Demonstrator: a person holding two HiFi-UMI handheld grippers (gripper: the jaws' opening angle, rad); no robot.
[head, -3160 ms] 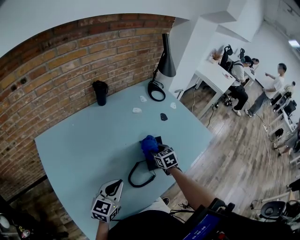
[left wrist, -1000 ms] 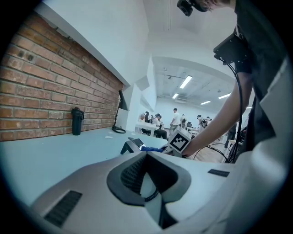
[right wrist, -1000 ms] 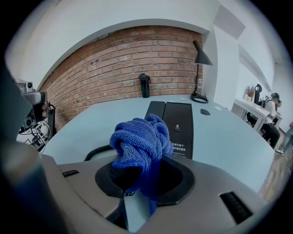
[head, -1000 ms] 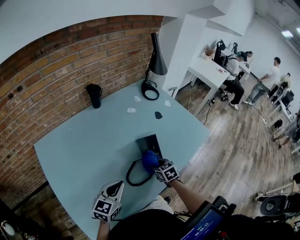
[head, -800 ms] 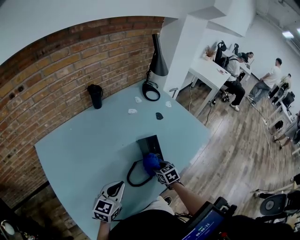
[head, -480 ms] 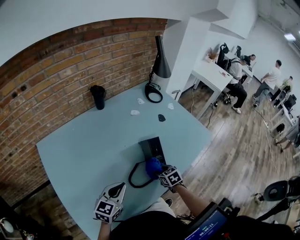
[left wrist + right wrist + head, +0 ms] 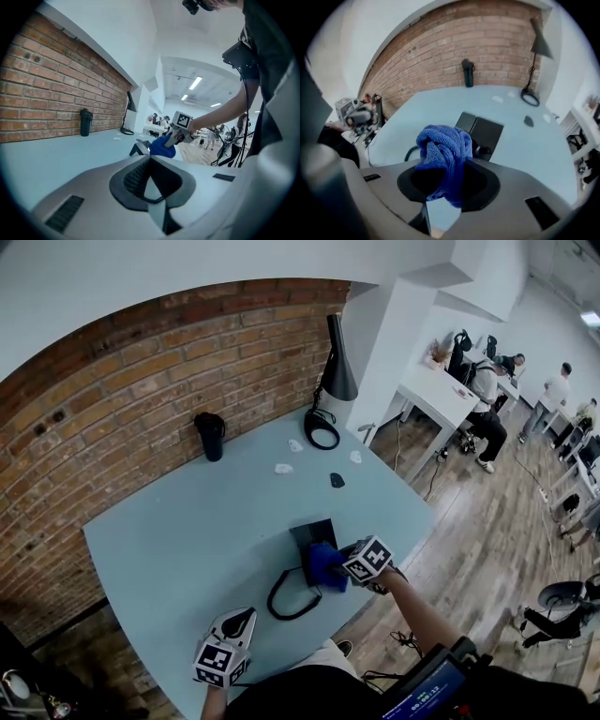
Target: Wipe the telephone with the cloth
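A black telephone (image 7: 312, 532) lies flat near the front of the pale blue table (image 7: 187, 531), with its cord looped (image 7: 291, 594) beside it. My right gripper (image 7: 339, 568) is shut on a bunched blue cloth (image 7: 325, 565), which rests at the phone's near right end. In the right gripper view the cloth (image 7: 443, 152) bulges out of the right gripper (image 7: 449, 187) and hides part of the telephone (image 7: 480, 131). The left gripper (image 7: 237, 622) hovers at the table's near edge, shut and holding nothing. From the left gripper (image 7: 149, 161) I see the cloth (image 7: 162, 147) ahead, with the telephone (image 7: 139, 148) to its left.
A black mug (image 7: 210, 435) stands by the brick wall. A black lamp (image 7: 335, 371) with a ring base stands at the far corner. Small white and dark bits (image 7: 330, 479) lie near it. Beyond the table's right edge are a wood floor, a white desk and people.
The right gripper has drawn the cloth down the telephone from its far end to its near end, then slightly to the right. The left gripper has stayed put.
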